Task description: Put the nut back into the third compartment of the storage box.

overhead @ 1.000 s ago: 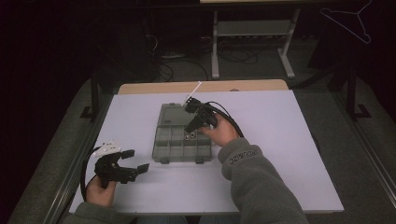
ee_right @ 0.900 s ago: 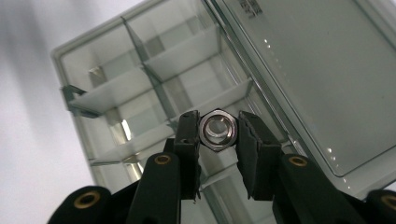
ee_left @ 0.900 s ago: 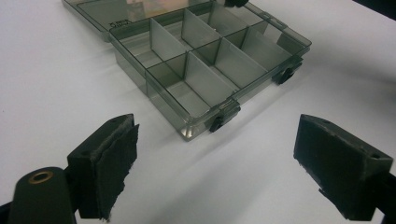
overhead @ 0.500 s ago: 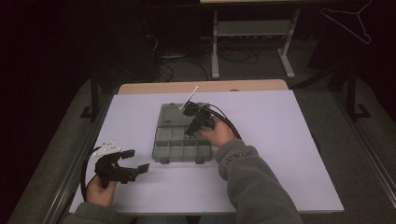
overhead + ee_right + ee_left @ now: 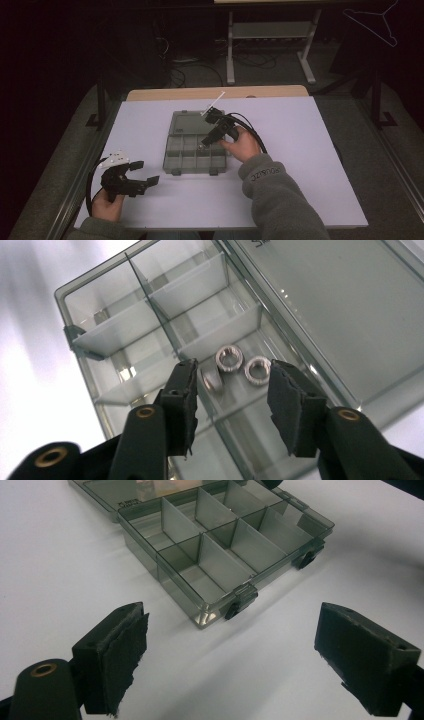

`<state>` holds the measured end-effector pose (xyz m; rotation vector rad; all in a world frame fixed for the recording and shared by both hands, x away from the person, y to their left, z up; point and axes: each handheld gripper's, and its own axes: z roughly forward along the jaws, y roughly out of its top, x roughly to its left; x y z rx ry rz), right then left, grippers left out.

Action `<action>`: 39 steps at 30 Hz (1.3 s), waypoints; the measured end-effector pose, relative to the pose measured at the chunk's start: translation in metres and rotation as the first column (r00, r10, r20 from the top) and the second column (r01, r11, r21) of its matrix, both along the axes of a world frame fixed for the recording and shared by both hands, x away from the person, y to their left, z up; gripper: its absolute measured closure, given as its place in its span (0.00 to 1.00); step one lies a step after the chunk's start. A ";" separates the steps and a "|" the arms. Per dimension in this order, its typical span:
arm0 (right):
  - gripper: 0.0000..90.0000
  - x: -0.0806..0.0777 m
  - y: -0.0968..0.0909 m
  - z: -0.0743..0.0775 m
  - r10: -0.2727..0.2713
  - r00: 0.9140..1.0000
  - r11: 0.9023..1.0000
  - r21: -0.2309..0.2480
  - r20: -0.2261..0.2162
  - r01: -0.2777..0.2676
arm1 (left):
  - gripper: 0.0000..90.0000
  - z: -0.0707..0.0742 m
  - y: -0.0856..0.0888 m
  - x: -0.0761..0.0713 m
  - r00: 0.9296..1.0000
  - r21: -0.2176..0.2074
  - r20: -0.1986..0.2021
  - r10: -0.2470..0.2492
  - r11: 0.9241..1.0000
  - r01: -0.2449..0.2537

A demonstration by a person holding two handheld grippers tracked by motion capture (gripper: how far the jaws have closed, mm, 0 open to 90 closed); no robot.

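A smoky clear compartment box lies open in the middle of the white table, its lid folded back flat. My right gripper points down into a middle compartment. Its jaws have just been opening and stand apart with nothing pressed between them. Three silver ring nuts lie loose on that compartment's floor, just beyond my right gripper. My left gripper rests open near the table's front left corner. My left gripper faces the box and its front latches, with bare table between the pads.
A wooden strip runs along the table's far edge. Beyond it on the dark floor stand a metal rack and cables. A wire hanger hangs at the top right. The person's grey sleeve crosses the front right.
My right gripper has dipped a little towards the box and its jaws have opened from shut. The left gripper has kept still.
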<state>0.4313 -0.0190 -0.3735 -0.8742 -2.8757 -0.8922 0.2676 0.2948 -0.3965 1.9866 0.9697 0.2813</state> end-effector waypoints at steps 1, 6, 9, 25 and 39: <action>0.59 0.000 0.000 0.000 0.000 1.000 1.000 0.000 0.000 0.000 | 0.14 0.000 0.000 0.000 1.000 0.000 0.000 0.000 1.000 0.000; 0.54 -0.011 -0.027 0.002 -0.049 0.999 0.998 0.046 0.021 0.048 | 0.14 -0.001 -0.002 -0.001 1.000 -0.030 -0.005 0.020 0.999 -0.020; 0.52 -0.014 -0.035 0.002 -0.062 0.998 0.996 0.061 0.015 0.061 | 0.14 -0.001 -0.001 0.000 1.000 -0.023 -0.004 0.015 1.000 -0.015; 0.39 -0.048 -0.082 -0.005 -0.122 0.991 0.989 0.091 0.048 0.118 | 0.14 -0.002 -0.003 0.000 1.000 -0.019 -0.003 0.015 1.000 -0.015; 0.32 -0.075 -0.106 -0.009 -0.152 0.986 0.984 0.101 0.066 0.145 | 0.14 -0.002 -0.003 0.000 1.000 -0.016 -0.005 0.016 1.000 -0.016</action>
